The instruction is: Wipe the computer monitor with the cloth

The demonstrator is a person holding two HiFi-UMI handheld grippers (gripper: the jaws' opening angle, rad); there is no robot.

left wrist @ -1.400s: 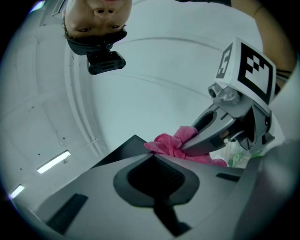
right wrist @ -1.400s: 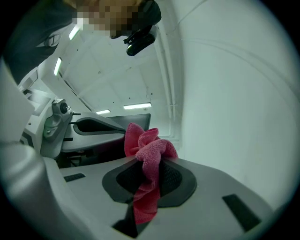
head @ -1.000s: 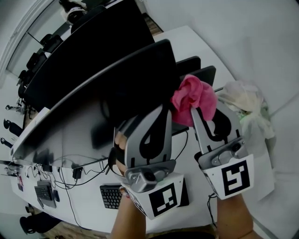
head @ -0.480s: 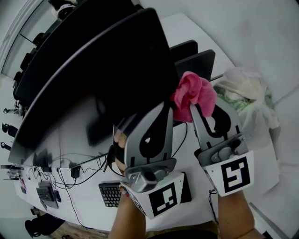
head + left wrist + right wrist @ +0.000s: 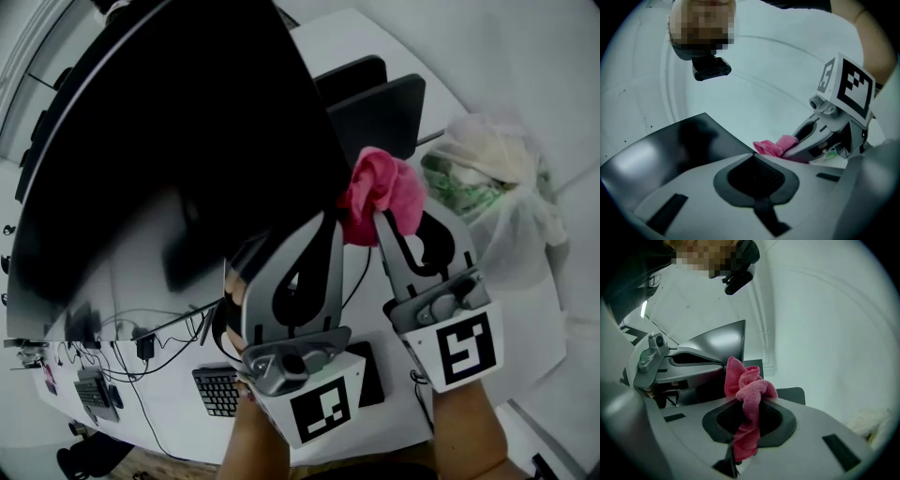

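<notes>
A large curved dark monitor (image 5: 159, 122) fills the upper left of the head view. My right gripper (image 5: 405, 214) is shut on a bunched pink cloth (image 5: 380, 192), which sits right at the monitor's right edge. In the right gripper view the cloth (image 5: 749, 389) bulges out above the jaws and hangs down between them. My left gripper (image 5: 326, 225) is just left of the cloth, in front of the screen's lower right corner, shut with nothing in it. The left gripper view shows the screen (image 5: 679, 145) and the cloth (image 5: 776, 145) beyond its closed tips (image 5: 753, 157).
Two smaller dark panels (image 5: 370, 98) stand behind the monitor's right end. A white plastic bag with green inside (image 5: 487, 178) lies at the right on the white desk (image 5: 394, 394). A small keyboard (image 5: 217, 389) and cables (image 5: 155, 333) lie below the monitor.
The monitor has grown larger in the head view and both grippers now sit closer to its right edge. The cloth has come up against that edge.
</notes>
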